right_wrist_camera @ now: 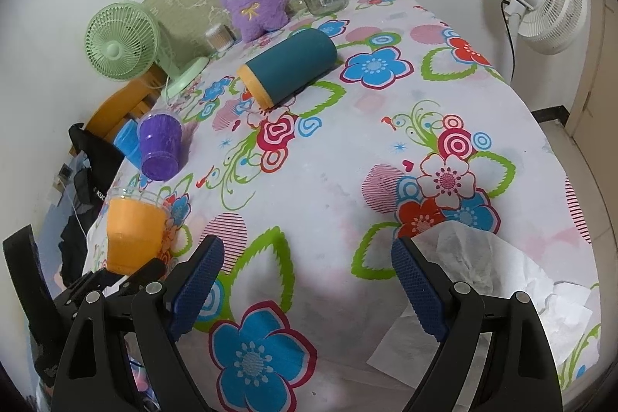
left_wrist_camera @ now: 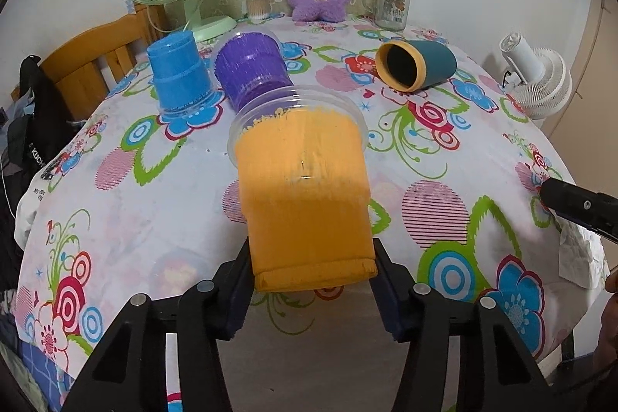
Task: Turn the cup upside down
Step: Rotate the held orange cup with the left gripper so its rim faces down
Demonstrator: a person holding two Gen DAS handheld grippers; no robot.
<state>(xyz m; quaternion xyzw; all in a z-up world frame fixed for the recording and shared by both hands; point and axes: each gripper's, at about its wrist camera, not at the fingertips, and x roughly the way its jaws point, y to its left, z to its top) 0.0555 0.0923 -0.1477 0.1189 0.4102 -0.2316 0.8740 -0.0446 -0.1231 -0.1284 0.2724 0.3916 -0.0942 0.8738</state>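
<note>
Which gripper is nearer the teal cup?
Right. The right gripper hangs open with bare tablecloth between it and the teal cup; the left gripper, holding the orange cup, is farther.

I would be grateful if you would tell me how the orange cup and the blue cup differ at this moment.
The orange cup is clamped near its base in the left hand-held gripper and held above the table; the blue cup stands free on the tablecloth. The orange cup's rim tilts up and away, while the blue cup is upside down, rim on the cloth. Both are clear plastic cups with coloured walls.

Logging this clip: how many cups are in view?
4: orange cup in the left gripper, blue cup upside down, purple cup tilted beside it, teal cup on its side.
</note>
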